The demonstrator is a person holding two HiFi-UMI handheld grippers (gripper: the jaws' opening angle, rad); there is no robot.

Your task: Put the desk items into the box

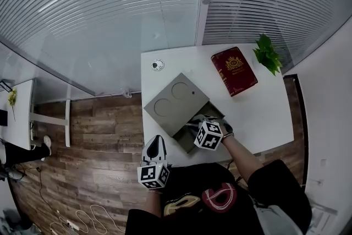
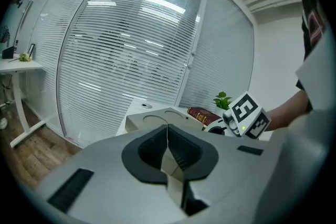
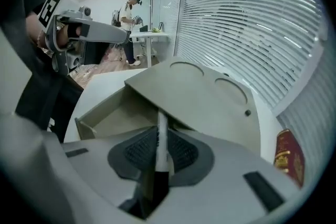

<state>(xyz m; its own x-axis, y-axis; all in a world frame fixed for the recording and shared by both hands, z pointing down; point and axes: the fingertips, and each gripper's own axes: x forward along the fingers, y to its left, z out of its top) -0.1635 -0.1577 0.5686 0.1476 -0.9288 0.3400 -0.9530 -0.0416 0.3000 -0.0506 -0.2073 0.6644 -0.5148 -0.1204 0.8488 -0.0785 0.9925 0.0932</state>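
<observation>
A grey-green box (image 1: 175, 100) lies on the white desk (image 1: 264, 113), its lid with two round marks raised over the open compartment (image 3: 113, 113). My right gripper (image 1: 198, 121) is at the box's opening, shut on a slim white pen (image 3: 161, 131) with a dark rear end. The pen's tip points in under the lid edge (image 3: 199, 97). My left gripper (image 1: 156, 143) hangs off the desk's front left over the wooden floor. Its jaws (image 2: 167, 140) are pressed together with nothing between them.
A dark red book (image 1: 234, 70) lies at the desk's back right, with a green plant (image 1: 268, 54) beside it. A small round object (image 1: 158, 65) sits at the back left corner. Glass walls with blinds stand behind the desk. A person stands far off by another desk (image 3: 152, 35).
</observation>
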